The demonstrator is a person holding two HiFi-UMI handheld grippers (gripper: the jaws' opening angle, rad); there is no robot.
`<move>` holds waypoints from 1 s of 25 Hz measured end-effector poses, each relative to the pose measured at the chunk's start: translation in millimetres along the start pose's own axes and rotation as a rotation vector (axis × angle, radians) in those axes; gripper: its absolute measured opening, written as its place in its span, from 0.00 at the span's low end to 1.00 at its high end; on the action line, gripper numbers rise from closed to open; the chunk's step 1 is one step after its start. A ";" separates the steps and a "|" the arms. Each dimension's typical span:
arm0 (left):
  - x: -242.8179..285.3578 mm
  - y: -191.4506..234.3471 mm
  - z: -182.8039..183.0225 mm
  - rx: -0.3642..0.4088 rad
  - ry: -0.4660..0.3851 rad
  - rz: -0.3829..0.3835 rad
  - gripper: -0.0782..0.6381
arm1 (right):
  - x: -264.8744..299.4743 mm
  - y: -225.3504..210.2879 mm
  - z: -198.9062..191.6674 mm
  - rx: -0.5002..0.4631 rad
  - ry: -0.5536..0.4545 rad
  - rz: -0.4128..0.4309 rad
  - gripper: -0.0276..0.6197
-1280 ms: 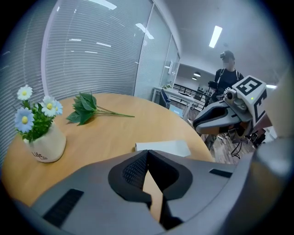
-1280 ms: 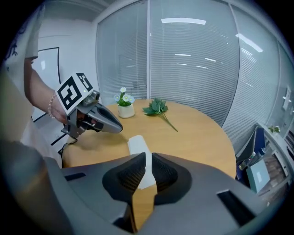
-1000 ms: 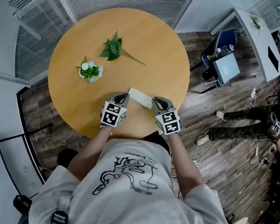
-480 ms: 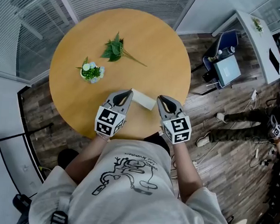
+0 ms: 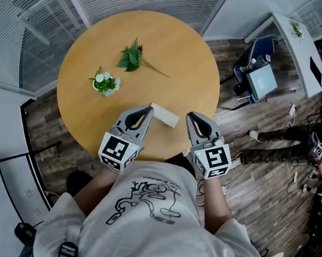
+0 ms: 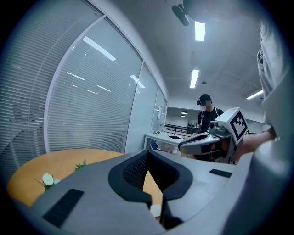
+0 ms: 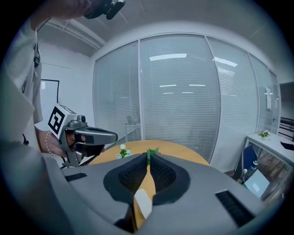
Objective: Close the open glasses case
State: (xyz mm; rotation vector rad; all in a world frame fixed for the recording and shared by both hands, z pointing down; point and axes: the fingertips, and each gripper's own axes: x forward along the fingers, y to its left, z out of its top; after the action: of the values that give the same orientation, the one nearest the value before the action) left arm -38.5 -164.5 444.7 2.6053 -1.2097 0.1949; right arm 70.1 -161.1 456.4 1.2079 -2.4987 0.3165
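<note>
A white glasses case [image 5: 165, 115] lies flat on the round wooden table [image 5: 173, 48], near its front edge; whether its lid is down is not clear from here. My left gripper [image 5: 147, 109] hovers just left of the case, jaws shut and empty. My right gripper [image 5: 191, 118] hangs a little to the case's right, also shut with nothing in it. Neither touches the case. In the left gripper view a sliver of the case [image 6: 156, 210] shows below the shut left gripper [image 6: 147, 154]. In the right gripper view the case [image 7: 143, 204] shows below the shut right gripper [image 7: 149, 155].
A small bunch of white and blue flowers [image 5: 104, 82] and a green leafy sprig [image 5: 133, 56] lie farther back on the table. A blue chair with a laptop [image 5: 258, 72] stands on the floor to the right. A person [image 6: 207, 112] stands far off.
Both grippers have pulled back from the case toward the person's body and risen. The case has stayed where it was.
</note>
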 end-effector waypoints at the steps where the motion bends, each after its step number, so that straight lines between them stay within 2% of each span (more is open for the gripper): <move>1: -2.9 -1.6 6.3 0.002 -0.013 0.000 0.14 | -3.2 1.1 4.8 -0.002 -0.008 0.000 0.09; 11: -20.7 -11.2 46.1 0.029 -0.082 -0.005 0.14 | -24.9 6.3 41.2 -0.021 -0.068 0.000 0.09; 25: -22.1 -9.6 45.3 0.023 -0.089 0.000 0.14 | -26.5 7.1 45.7 -0.029 -0.072 0.001 0.08</move>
State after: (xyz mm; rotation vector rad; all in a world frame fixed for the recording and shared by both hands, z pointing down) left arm -44.9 -155.6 394.5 2.6592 -1.2436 0.0936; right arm 70.3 -153.7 403.6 1.2273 -2.5555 0.2402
